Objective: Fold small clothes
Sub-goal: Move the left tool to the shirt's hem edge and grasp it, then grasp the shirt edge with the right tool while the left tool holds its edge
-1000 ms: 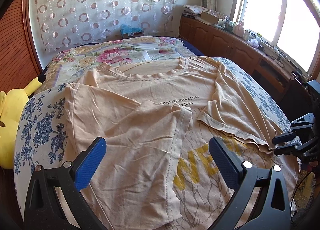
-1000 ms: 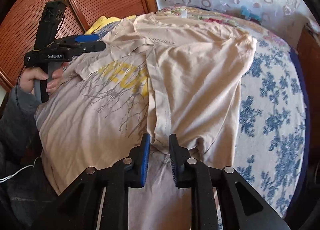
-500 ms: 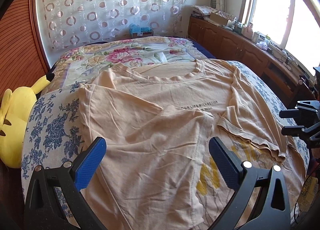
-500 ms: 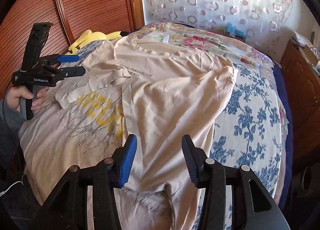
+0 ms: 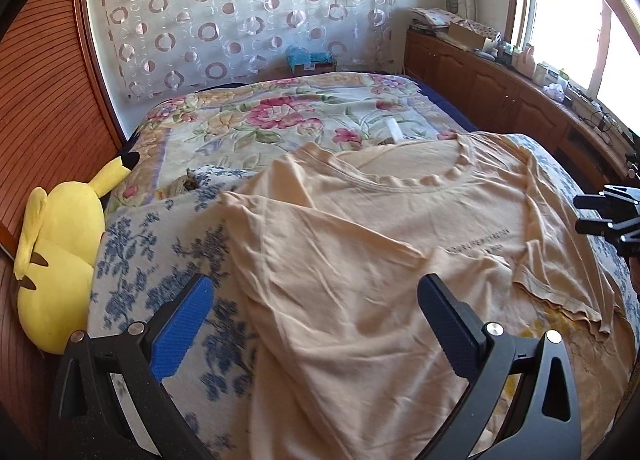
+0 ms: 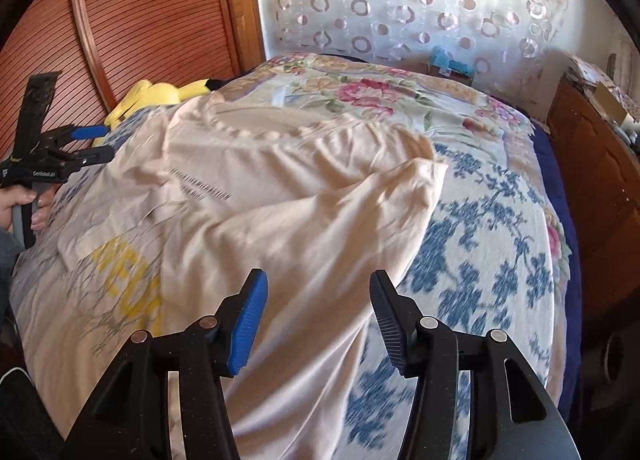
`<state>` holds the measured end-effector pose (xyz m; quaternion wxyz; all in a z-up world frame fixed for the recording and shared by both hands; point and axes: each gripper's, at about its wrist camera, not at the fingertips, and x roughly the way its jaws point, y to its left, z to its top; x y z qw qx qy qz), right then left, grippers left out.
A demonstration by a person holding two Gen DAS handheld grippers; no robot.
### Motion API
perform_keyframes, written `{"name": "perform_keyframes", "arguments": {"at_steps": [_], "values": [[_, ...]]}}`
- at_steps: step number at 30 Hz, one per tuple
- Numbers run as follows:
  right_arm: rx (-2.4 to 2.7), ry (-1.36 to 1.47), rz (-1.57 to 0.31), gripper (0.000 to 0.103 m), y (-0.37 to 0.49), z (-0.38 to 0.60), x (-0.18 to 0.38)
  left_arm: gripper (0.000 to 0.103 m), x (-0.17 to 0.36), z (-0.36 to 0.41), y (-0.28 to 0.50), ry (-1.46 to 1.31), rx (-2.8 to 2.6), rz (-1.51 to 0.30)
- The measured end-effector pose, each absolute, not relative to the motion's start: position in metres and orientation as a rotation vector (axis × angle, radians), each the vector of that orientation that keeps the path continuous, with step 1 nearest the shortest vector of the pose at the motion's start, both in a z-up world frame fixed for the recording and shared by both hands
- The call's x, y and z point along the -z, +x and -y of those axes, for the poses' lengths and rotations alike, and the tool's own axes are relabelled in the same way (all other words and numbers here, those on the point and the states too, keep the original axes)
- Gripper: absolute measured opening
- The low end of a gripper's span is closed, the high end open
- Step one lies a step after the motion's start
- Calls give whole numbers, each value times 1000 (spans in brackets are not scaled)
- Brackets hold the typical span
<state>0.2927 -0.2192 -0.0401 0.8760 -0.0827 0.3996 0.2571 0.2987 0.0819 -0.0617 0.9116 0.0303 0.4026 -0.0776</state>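
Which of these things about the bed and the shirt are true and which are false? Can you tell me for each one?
1. A yellow plush toy sits beside the bed. True.
2. The T-shirt is bright green. False: it is pale peach, with yellow letters on it.
3. The right gripper is squeezing the shirt. False: its jaws are opening and the pads do not press on the cloth below them.
4. The left gripper has its jaws wide apart with nothing held. True.
5. The T-shirt is already a small neat square. False: it lies spread over the bed, with only its sides folded in.
6. The bedspread has blue flowers on it. True.
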Motion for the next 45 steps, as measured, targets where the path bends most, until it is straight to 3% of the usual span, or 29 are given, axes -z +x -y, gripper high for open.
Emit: {"name": "perform_keyframes", "arguments": {"at_steps": [5,8,15,21,24,28,34,36,37,38,45], "values": [[-477,-145,-830,56,327,222,47,88,65,-99,319,47,158,-852],[-446,-130,-840,56,345,224,54,72,73,-104,335,29,171,-892],[-404,-112,-854,56,379,224,66,69,90,-111,361,15,148,-939],[-401,-99,-860,56,391,221,69,58,93,-114,362,11,141,-933],[-408,-108,-861,56,395,218,71,45,92,-115,363,-1,150,-923],[-400,-117,-844,56,398,215,74,9,89,-116,365,-18,170,-918],[-405,-125,-840,56,398,215,75,7,67,-114,355,-39,200,-848],[-414,-116,-841,48,400,216,73,7,58,-113,351,-41,203,-824],[-431,-116,-837,24,401,216,72,7,54,-112,349,-41,207,-815],[-446,-127,-836,9,400,213,72,7,48,-111,345,-39,211,-802],[-520,-53,-712,6,376,222,39,6,10,-105,312,-31,239,-723]]}}
